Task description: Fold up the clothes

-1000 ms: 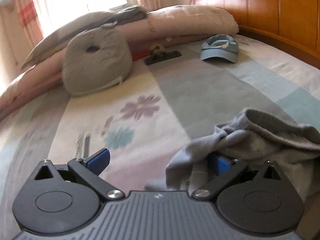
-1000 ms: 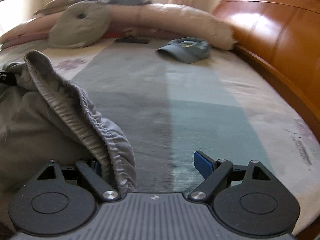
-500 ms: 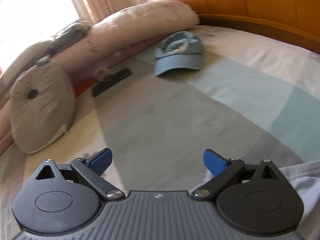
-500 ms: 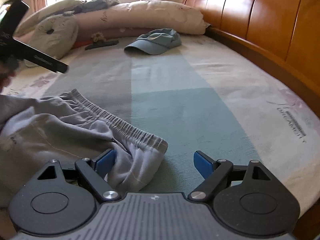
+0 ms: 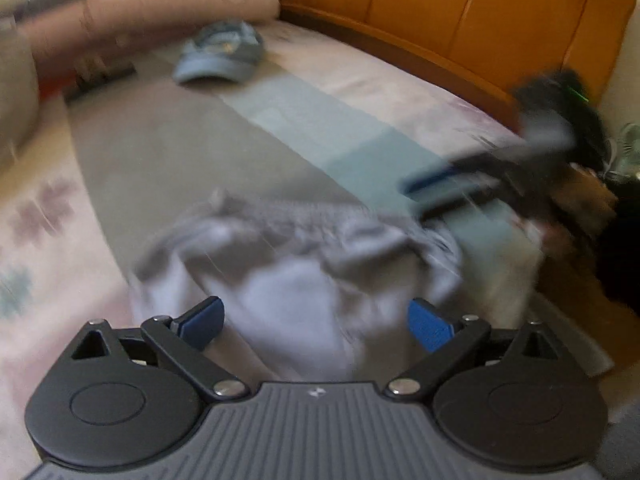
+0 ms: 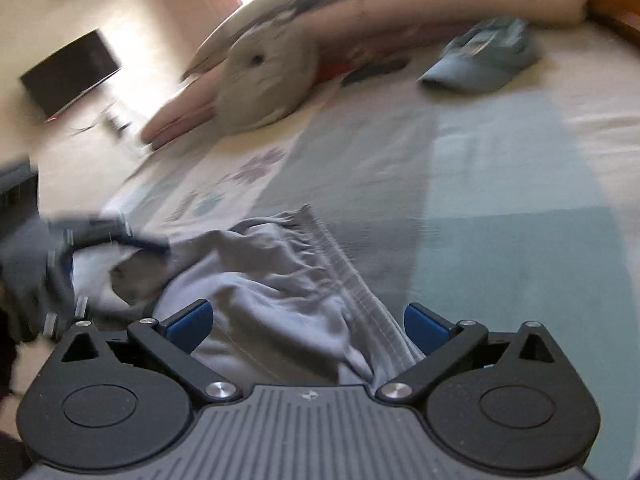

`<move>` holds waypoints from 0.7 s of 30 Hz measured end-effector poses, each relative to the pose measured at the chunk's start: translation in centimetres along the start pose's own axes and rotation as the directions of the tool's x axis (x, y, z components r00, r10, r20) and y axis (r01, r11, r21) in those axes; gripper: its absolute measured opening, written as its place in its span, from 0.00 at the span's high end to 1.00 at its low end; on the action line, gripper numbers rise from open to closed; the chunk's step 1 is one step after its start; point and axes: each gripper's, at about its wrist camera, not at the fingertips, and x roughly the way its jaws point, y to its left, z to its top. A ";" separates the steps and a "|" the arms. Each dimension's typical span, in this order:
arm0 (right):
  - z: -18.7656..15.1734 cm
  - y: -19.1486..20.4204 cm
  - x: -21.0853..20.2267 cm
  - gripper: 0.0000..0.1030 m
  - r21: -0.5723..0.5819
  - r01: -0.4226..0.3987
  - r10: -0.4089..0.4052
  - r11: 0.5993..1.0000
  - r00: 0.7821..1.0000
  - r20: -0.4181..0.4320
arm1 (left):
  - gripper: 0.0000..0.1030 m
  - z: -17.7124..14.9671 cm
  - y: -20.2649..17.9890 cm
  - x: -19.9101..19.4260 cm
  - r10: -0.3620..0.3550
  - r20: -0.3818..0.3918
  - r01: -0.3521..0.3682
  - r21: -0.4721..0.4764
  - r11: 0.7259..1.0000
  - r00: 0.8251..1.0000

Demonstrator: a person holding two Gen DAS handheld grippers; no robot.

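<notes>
A crumpled grey garment (image 6: 280, 280) with an elastic waistband lies on the bed sheet (image 6: 520, 200). In the right wrist view it spreads below and between the blue pads of my right gripper (image 6: 307, 323), whose jaws are opening wide and do not press on the cloth. The left wrist view is blurred. There the same garment (image 5: 304, 264) lies just ahead of my left gripper (image 5: 316, 324), which is open and holds nothing. Each gripper shows in the other's view as a dark blur: the right gripper (image 5: 460, 192) at the garment's right end, the left gripper (image 6: 100, 236) at its left end.
A blue cap (image 5: 220, 56) and a dark flat object (image 6: 376, 70) lie farther up the bed. A round grey cushion (image 6: 264, 76) leans on a long pink bolster (image 5: 160, 4). A wooden headboard (image 5: 480, 20) runs along the right side. A dark screen (image 6: 72, 72) hangs on the wall.
The garment, held up a second ago, now lies on the bed. Both grippers have let go and swung down toward it, and the right jaws stand wider.
</notes>
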 end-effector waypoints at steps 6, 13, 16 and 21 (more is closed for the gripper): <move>3.4 -5.7 6.0 0.00 0.243 -0.175 0.236 0.954 0.938 -0.252 | 0.05 -2.0 0.4 1.4 0.062 -0.056 -0.063 -0.016 0.998 0.997; 5.1 -5.1 9.9 0.00 0.255 -0.328 0.393 0.910 0.878 -0.274 | 0.04 -2.3 1.0 2.4 0.055 -0.070 -0.056 -0.018 0.998 0.996; 6.2 -4.2 11.8 0.00 0.242 -0.350 0.410 0.905 0.870 -0.273 | 0.04 -2.2 1.2 2.7 0.057 -0.069 -0.058 -0.021 0.998 0.996; 6.1 -4.1 11.5 0.03 0.206 -0.370 0.416 0.906 0.868 -0.272 | 0.04 -2.5 1.5 2.7 0.043 -0.057 -0.044 -0.022 0.999 0.997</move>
